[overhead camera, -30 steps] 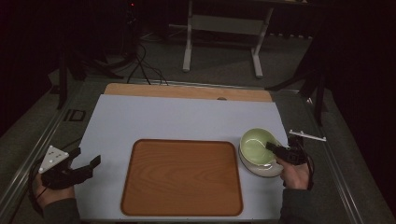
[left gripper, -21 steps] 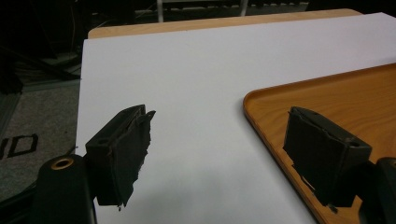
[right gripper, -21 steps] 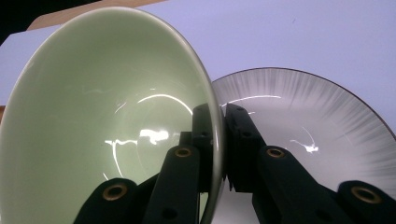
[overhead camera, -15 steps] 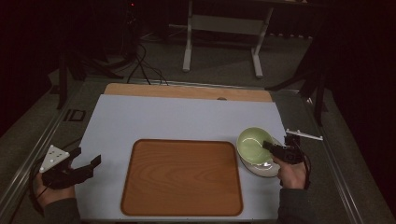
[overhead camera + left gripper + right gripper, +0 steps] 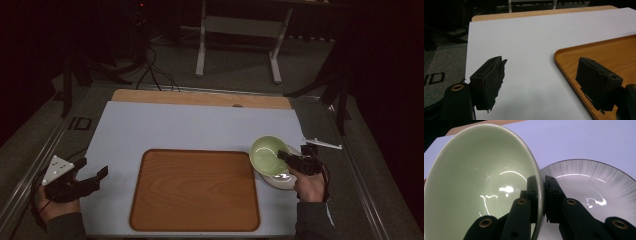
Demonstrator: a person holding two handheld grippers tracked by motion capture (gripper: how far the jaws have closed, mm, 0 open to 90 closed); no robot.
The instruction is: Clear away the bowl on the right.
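While the right gripper [image 5: 541, 202] pinches the rim of the green bowl [image 5: 267, 154], one jaw inside and one outside, the bowl hangs tilted over the grey plate [image 5: 280, 179] just right of the wooden tray [image 5: 194, 192], likely so it can be carried across. Bowl, plate and tray all look empty. Left of the tray, the left gripper [image 5: 82, 182] waits with jaws apart, holding nothing
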